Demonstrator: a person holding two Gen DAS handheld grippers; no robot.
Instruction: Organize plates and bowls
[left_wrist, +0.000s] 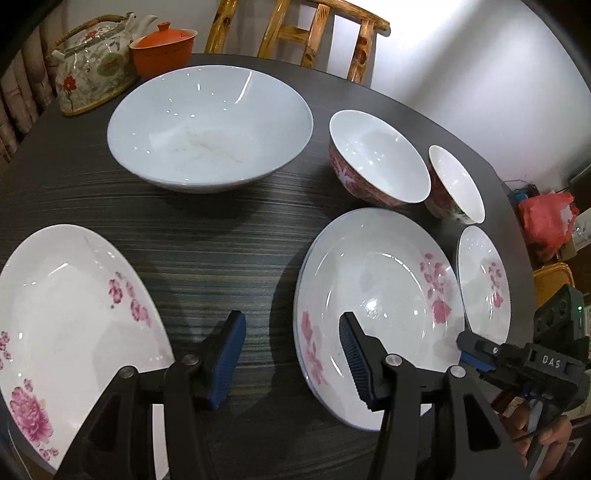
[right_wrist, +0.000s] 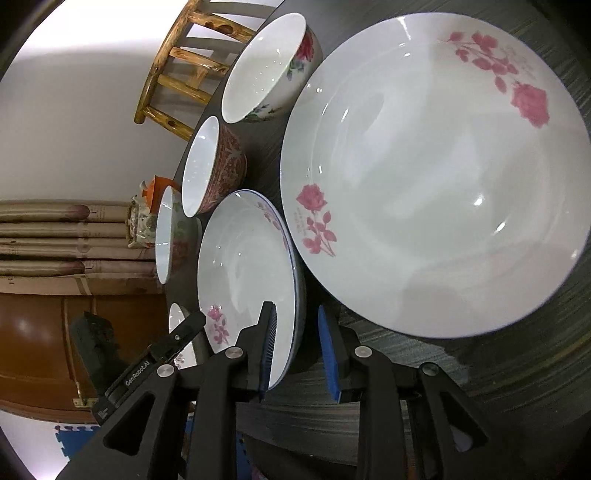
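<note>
Dark wood-grain table (left_wrist: 207, 240), crockery spread across it. In the left wrist view the left gripper (left_wrist: 291, 363) hung low centre with its fingers released wide. Nothing was between the blue pads, only bare table under the gap. Its right finger overlapped the near rim of the blue-rimmed plate (left_wrist: 376, 295), which lay centre right; whether they touched was not clear. The peony plate (left_wrist: 74, 314) lay at lower left, just beside the left finger. The large white bowl (left_wrist: 210, 129) stood upper centre. The red-patterned bowl (left_wrist: 380, 155) was to its right, and the floral bowl (left_wrist: 458, 184) just beside that one, both upright. At upper left were a teapot (left_wrist: 92, 62) and an orange lidded cup (left_wrist: 162, 48), with a wooden chair (left_wrist: 295, 33) behind the table at the top. The right gripper (left_wrist: 476, 347) came in at lower right, tip at the blue-rimmed plate's right rim, with a hand (left_wrist: 546, 439) behind it. In the right wrist view that gripper's fingers stood narrowly apart at lower centre and straddled the plate's rim. The left pad lay over the plate's inside and the right pad outside it with a dark gap, so it was not clenched on the plate. The rose plate (right_wrist: 443, 177) filled the right of that frame, flat on the table. I could not tell whether the blue-rimmed plate sat on another plate.
</note>
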